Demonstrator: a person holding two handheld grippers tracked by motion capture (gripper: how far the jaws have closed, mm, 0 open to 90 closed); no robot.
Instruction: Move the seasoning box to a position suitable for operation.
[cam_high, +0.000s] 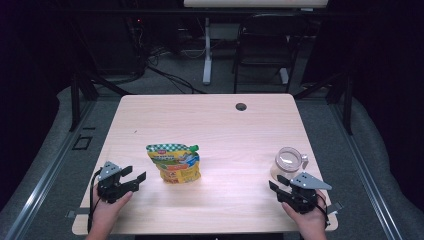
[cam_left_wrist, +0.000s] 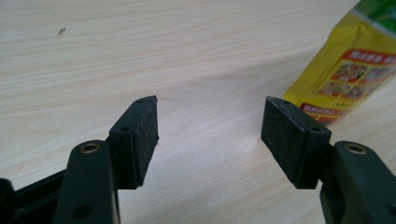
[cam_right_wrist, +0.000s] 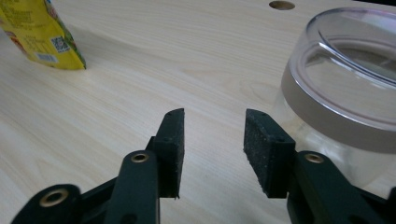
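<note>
A yellow and green stand-up pouch (cam_high: 174, 162) with a green spout stands on the light wood table (cam_high: 210, 125), left of the middle. My left gripper (cam_high: 136, 178) rests near the front left edge, open, its jaws wide apart and empty, pointing toward the pouch (cam_left_wrist: 345, 70). A clear jar (cam_high: 288, 162) with a lid and a side handle stands at the front right. My right gripper (cam_high: 276, 183) is open and empty just in front of the jar (cam_right_wrist: 345, 88), which sits close to its right pad (cam_right_wrist: 264, 149). The pouch (cam_right_wrist: 39, 35) shows far left there.
A round cable hole (cam_high: 241, 106) is in the table's far side. Beyond the table stand a black chair (cam_high: 265, 45) and a white desk leg (cam_high: 207, 50), with cables on the floor. A small dark speck (cam_left_wrist: 61, 31) marks the tabletop.
</note>
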